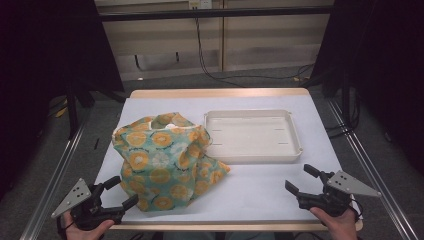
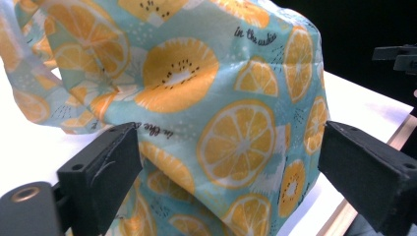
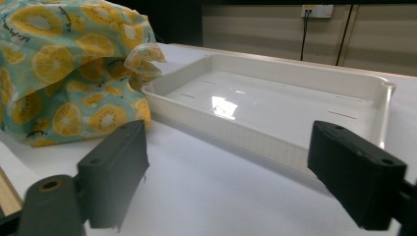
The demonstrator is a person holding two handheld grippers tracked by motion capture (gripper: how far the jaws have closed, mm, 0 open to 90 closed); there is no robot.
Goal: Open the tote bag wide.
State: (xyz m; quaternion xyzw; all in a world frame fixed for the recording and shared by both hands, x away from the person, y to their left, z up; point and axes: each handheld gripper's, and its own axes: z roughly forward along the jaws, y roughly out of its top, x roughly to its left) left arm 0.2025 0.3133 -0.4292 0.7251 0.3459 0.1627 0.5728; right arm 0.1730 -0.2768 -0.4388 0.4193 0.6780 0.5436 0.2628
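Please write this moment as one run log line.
left gripper: open, near fruit-print bag | right gripper: open, holds nothing | tray: empty

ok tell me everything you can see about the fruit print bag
The fruit print bag is a soft, thin, crinkled sack, teal with orange citrus and kiwi slices and small script lettering. It sits slumped and puffed up on the white table cover, on the left half, its looped handles flopped at the far top. Its right edge lies close against the empty cream tray; whether they touch is unclear. The left gripper is open, its fingers just in front of the near corner, not pressing it.
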